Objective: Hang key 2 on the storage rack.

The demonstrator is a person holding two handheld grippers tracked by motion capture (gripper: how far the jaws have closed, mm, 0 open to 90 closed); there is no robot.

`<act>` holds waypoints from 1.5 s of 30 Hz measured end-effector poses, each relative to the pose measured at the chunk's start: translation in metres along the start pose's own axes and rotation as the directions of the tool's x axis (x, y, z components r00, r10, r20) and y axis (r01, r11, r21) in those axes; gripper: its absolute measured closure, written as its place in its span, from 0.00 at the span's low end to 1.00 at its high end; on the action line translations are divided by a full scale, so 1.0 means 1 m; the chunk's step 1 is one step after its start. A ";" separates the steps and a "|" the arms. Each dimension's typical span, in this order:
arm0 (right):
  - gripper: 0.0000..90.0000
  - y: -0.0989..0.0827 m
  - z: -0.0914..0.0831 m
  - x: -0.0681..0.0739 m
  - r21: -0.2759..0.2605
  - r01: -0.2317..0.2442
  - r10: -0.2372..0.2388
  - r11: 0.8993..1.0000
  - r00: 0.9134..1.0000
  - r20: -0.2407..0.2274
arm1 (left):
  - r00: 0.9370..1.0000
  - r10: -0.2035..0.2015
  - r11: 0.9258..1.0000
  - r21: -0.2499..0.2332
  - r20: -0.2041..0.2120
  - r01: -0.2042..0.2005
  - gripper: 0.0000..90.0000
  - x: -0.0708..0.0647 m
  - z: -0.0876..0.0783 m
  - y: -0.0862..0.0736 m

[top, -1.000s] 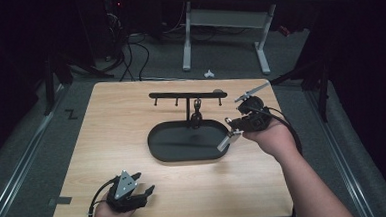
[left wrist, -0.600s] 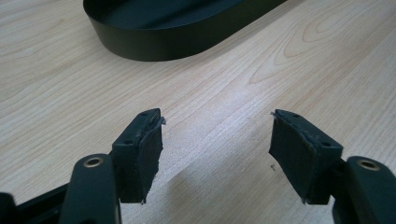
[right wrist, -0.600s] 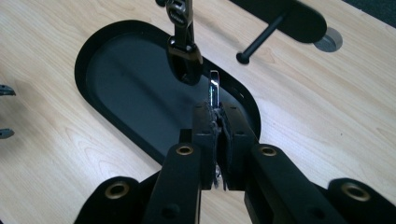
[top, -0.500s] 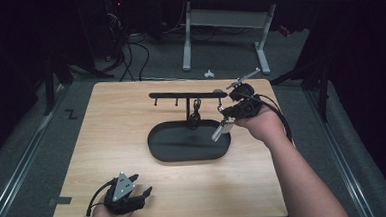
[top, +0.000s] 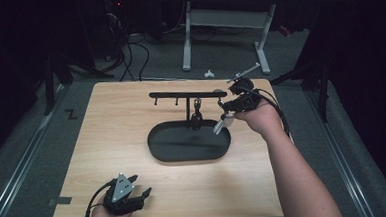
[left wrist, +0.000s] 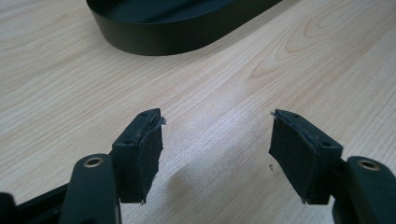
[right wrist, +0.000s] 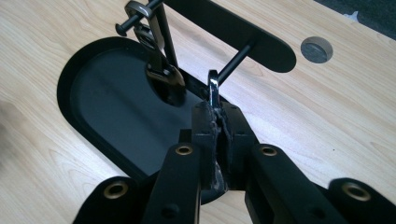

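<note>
From above, the right gripper (top: 227, 111) hovers at the right end of the black hook rack (top: 188, 94), its jaws pinched on a small metal clip (top: 221, 124) whose pale tail hangs over the right rim of the oval black tray (top: 189, 153). It looks lined up to slip the clip's ring onto a peg. 1 dark clip (top: 196, 119) already hangs near the rack's post, over the tray, presumably so anything dropped lands inside. The left gripper (top: 135, 196) rests at the near left corner of the wooden table (top: 117, 127), out of the way. Beyond the table are grey carpet, loose cables and a white desk frame in a dim room.

In the left gripper view, both pads (left wrist: 140, 154) stand wide apart with only pale wood grain between them, the tray wall (left wrist: 177, 39) farther off.

In the right gripper view, the pads clamp the clip's silver ring (right wrist: 213, 91), just beside a peg (right wrist: 236, 58) under the rack bar; the hanging clip (right wrist: 156, 51) dangles to the left.
</note>
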State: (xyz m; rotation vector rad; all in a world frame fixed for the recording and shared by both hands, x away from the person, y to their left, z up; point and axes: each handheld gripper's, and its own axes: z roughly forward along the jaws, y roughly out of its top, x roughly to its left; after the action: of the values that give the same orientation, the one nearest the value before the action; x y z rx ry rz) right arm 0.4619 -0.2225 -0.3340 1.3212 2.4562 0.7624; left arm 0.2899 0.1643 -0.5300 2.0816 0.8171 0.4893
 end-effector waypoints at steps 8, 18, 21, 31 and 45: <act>0.94 -0.004 0.012 -0.004 -0.015 -0.008 0.009 1.000 0.999 0.046 | 1.000 -0.001 1.000 0.002 0.002 0.001 0.39 0.000 0.000 0.000; 0.76 -0.029 0.028 -0.002 -0.005 -0.037 0.038 0.999 0.998 0.053 | 1.000 0.004 1.000 0.000 0.001 -0.004 0.39 -0.001 0.001 0.000; 0.70 -0.044 0.034 0.000 -0.006 -0.049 0.049 0.999 0.997 0.058 | 1.000 0.008 1.000 0.007 0.005 -0.008 0.39 -0.002 0.002 0.000; 0.61 -0.093 0.050 0.007 -0.026 -0.060 0.062 0.998 0.997 0.049 | 1.000 0.019 1.000 0.015 0.006 -0.019 0.38 -0.004 0.004 0.001; 0.48 -0.173 0.061 0.025 -0.119 -0.085 0.092 0.989 0.994 0.060 | 1.000 0.023 1.000 0.013 0.016 -0.024 0.39 -0.008 0.004 0.002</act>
State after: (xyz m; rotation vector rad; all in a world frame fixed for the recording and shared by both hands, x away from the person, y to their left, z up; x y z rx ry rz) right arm 0.3543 -0.2597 -0.4804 1.3962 2.2793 0.8562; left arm 0.2876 0.1555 -0.5310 2.1071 0.7897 0.4807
